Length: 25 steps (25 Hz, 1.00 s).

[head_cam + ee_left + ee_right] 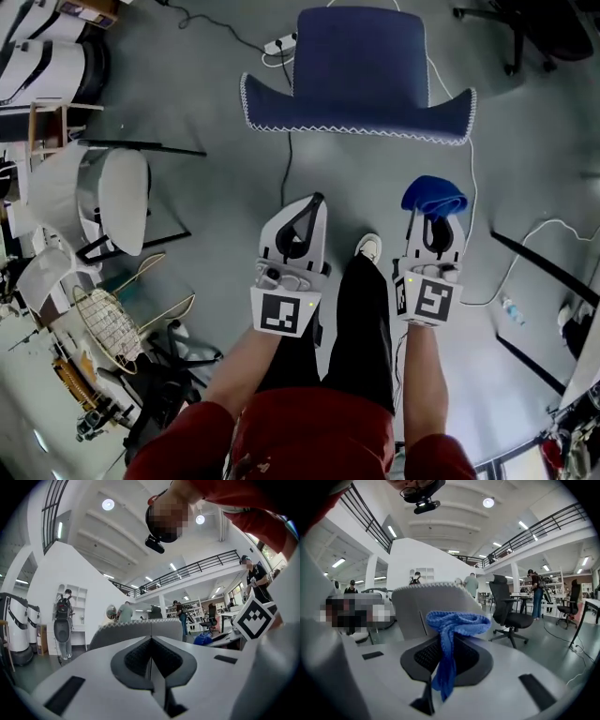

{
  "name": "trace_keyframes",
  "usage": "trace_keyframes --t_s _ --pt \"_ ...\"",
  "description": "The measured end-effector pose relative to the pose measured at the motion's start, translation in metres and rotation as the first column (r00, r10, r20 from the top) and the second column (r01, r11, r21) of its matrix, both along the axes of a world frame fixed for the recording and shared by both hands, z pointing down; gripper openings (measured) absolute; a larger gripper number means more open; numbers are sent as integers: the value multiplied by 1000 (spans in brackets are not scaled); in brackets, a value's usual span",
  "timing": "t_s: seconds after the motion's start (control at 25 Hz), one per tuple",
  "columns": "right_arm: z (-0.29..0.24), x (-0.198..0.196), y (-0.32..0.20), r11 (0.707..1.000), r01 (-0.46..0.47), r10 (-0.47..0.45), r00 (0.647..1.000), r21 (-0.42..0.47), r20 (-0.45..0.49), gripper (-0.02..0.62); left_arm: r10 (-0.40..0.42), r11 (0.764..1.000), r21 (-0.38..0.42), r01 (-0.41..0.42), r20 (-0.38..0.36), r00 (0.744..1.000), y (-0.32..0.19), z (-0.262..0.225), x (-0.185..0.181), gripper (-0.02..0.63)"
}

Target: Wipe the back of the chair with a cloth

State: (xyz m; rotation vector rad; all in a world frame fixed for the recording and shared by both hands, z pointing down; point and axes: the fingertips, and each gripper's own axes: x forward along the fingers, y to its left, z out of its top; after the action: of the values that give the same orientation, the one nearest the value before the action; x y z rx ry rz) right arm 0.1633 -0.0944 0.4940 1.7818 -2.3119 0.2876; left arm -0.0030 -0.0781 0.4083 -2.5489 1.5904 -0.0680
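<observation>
The blue chair (361,56) stands ahead of me, its back (356,117) edged with white zigzag stitching and turned towards me. My right gripper (433,220) is shut on a blue knitted cloth (434,195), which bunches above the fingertips a short way in front of the chair back. The right gripper view shows the cloth (457,623) hanging down between the pads, with the chair back (426,606) behind it. My left gripper (315,201) is shut and empty, level with the right one. Its own view shows my left gripper (151,643) closed in front of the chair back (136,632).
A white chair (122,202) and cluttered gear stand at the left. A power strip (281,42) and cables lie on the grey floor by the blue chair. Black bars (544,267) lie at the right. A black office chair (511,616) stands beyond. My shoe (368,247) is between the grippers.
</observation>
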Motion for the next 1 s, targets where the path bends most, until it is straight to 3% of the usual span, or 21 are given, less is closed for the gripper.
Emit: trace_keyframes --t_s 0.28,0.48,0.76,1.0 --pt "130 -17 5 993 -35 34 999 -110 -13 60 27 997 -75 -27 1 1000 -5 114 -12 14" --pt "185 -21 10 986 -26 21 999 -166 -34 60 20 994 -109 -19 7 1000 -3 170 -16 14" --pt "220 -11 -4 977 -42 32 998 -210 -52 60 -7 990 -137 7 0 1000 -6 190 -25 14" --pt "245 -3 -52 971 -37 18 997 -235 -81 60 -10 991 -131 10 -3 1000 -14 187 -29 14"
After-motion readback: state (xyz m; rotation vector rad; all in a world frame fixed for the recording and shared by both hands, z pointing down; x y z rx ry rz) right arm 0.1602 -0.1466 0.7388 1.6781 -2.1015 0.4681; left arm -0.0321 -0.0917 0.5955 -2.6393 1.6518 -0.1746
